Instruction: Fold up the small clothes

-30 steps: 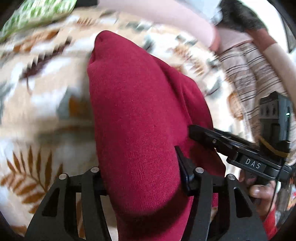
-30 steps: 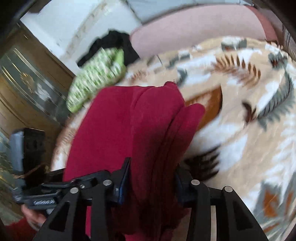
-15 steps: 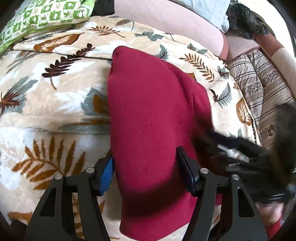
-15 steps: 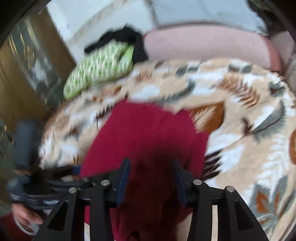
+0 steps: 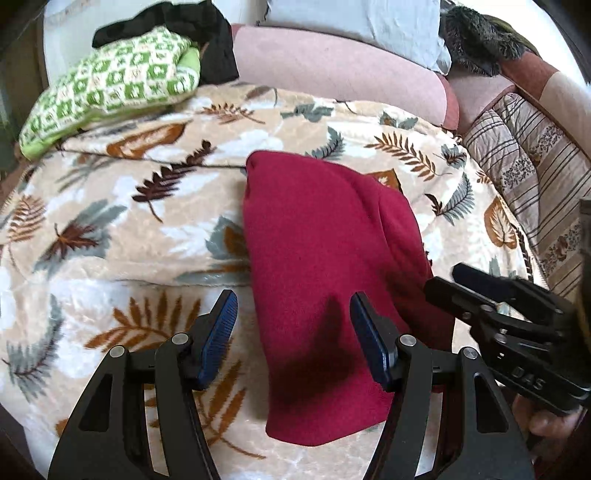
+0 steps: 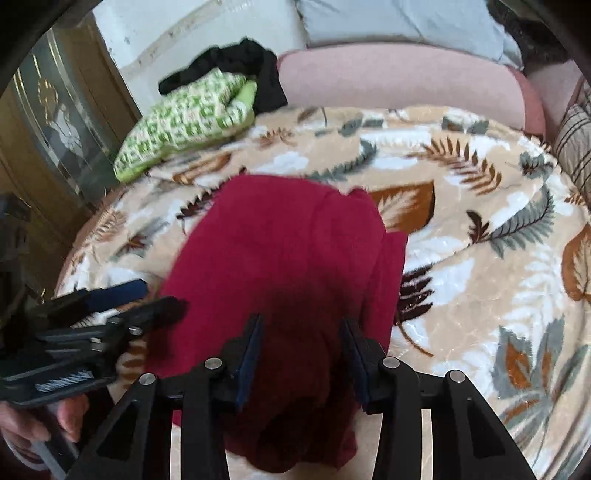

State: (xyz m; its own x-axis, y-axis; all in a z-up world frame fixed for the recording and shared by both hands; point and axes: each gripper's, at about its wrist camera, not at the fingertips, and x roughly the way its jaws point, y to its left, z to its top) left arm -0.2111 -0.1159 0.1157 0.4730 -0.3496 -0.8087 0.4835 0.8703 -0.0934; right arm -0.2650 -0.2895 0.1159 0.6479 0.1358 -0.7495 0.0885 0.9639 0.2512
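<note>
Left wrist view looks across a bed covered by a plush beige blanket [image 5: 122, 229] printed with brown, rust and grey-green leaves. Folded on it, in the middle and reaching to the near edge, lies a dark red knit garment [image 5: 325, 266]. At the far left sits a green-and-white patterned cushion [image 5: 110, 85] with black clothing [image 5: 207, 40] bunched behind it; a pink bolster [image 5: 340, 70] runs along the far side under a pale grey pillow [image 5: 369, 18], and a striped quilt [image 5: 532, 166] slopes down at the right. In the right wrist view a carved golden door panel [image 6: 48, 122] stands at the far left.

The left gripper [image 5: 291, 336] is released, its blue pads spread, one over bare blanket, the other over the garment's near part. The right gripper [image 6: 301, 354] is also spread apart, hovering above the garment's near end; whether its pads touch the cloth cannot be told.

The garment's near end is blurred and shadowed in the right wrist view, and its layers are hard to separate. The hands are cut off at the frame edges. On the right gripper's body, faint raised letters read "DAS".
</note>
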